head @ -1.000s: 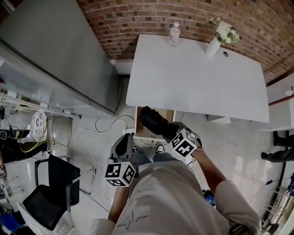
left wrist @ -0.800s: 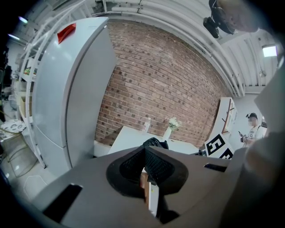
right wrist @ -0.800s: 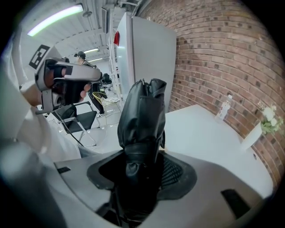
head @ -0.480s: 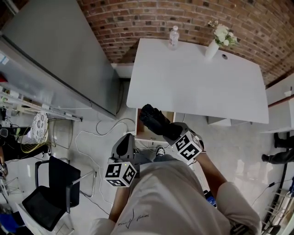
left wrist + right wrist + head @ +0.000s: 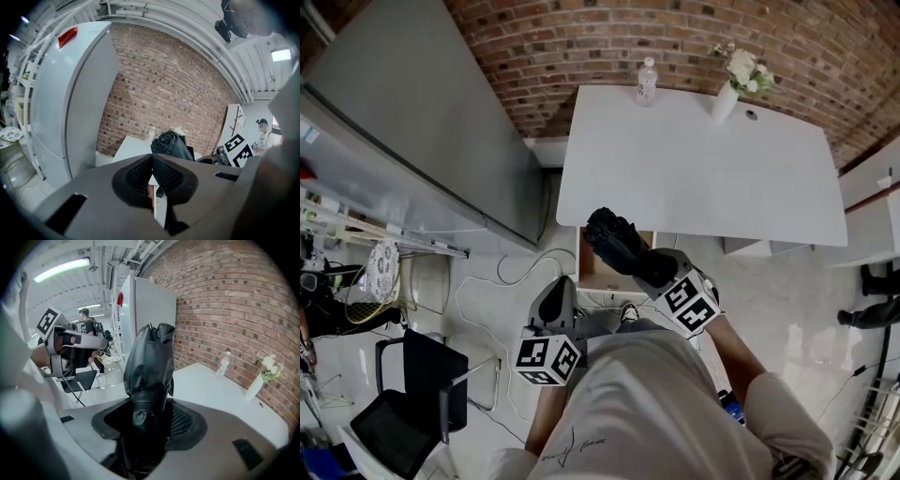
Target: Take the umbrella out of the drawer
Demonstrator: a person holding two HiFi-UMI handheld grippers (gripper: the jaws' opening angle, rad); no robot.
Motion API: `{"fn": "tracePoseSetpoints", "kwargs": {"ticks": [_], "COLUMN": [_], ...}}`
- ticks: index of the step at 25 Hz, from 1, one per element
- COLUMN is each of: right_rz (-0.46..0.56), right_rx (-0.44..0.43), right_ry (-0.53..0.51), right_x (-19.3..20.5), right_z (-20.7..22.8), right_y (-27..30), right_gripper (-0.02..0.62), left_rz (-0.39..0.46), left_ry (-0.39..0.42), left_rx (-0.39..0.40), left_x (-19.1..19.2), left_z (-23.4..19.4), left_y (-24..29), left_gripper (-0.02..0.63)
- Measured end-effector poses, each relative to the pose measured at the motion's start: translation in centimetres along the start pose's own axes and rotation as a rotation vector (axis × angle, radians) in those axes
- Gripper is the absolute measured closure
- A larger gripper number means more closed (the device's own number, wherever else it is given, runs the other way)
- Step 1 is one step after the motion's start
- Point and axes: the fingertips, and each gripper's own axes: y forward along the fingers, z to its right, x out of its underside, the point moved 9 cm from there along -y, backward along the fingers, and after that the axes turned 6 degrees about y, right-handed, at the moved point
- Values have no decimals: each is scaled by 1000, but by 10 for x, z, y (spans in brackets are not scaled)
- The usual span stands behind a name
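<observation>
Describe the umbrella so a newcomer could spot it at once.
Find the white rectangular table against the red brick wall; just off its near edge, the right gripper holds up a folded black fabric umbrella. It is the only dark pleated bundle there; the left gripper beside it is empty.

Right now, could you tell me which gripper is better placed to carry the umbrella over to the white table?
Right: the right gripper is clamped on the umbrella, close to the white table's near edge. The left gripper is shut, empty and farther back.
</observation>
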Motion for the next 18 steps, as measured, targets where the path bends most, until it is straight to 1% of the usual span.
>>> {"fn": "tracePoseSetpoints", "kwargs": {"ticks": [6, 12, 18], "right_rz": [68, 166, 252], "right_rx": [9, 23, 45], "right_ry": [41, 92, 120], "right_x": [-6, -16, -24], "right_z": [0, 4, 7], "right_y": [-12, -25, -39], "right_gripper": [368, 368, 368], "left_rz": [14, 34, 49], "left_ry": [7, 11, 14], "left_rx": [3, -3, -10], "left_x": [-5, -12, -18], "left_z": [0, -1, -2], "left_y": [-1, -2, -4], "left_gripper": [589, 589, 589]}}
